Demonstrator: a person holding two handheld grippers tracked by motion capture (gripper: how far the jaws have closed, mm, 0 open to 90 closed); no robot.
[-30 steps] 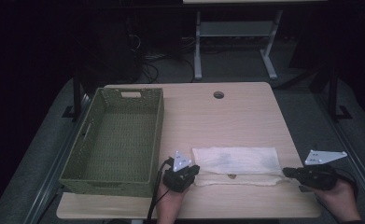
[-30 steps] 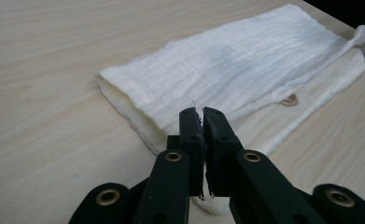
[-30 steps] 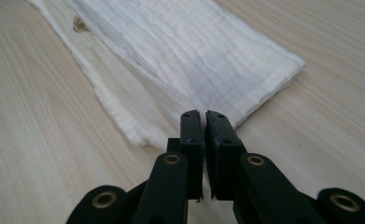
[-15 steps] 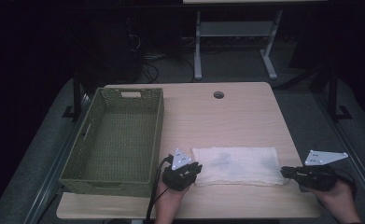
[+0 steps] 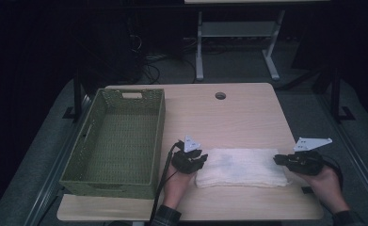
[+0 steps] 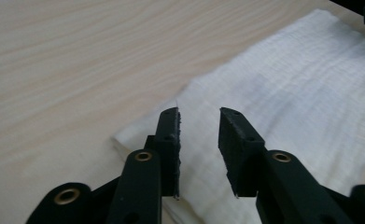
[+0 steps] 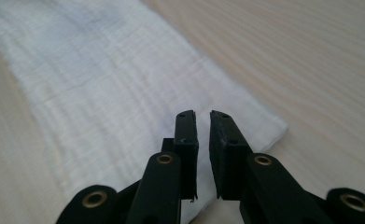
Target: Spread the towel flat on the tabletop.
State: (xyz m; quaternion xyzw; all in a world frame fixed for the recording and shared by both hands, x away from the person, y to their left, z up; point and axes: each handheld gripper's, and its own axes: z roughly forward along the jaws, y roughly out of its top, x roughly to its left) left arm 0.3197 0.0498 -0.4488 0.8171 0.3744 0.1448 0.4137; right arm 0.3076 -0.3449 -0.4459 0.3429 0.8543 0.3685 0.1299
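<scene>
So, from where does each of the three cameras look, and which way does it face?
High view: above the table's near side, looking forward and down; both forearms, left gripper, right gripper.
Left gripper view: along its fingers onto the towel.
Right gripper view: along its fingers onto the towel's other end.
All share the towel and table.

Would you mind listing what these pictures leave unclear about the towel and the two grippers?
- High view: the jaw tips of the left gripper and right gripper are too small and dark to tell whether they touch the folded white towel.
- Left gripper view: the towel's far corner is cut off by the frame edge.
- High view: the towel's layers are too small to count.
</scene>
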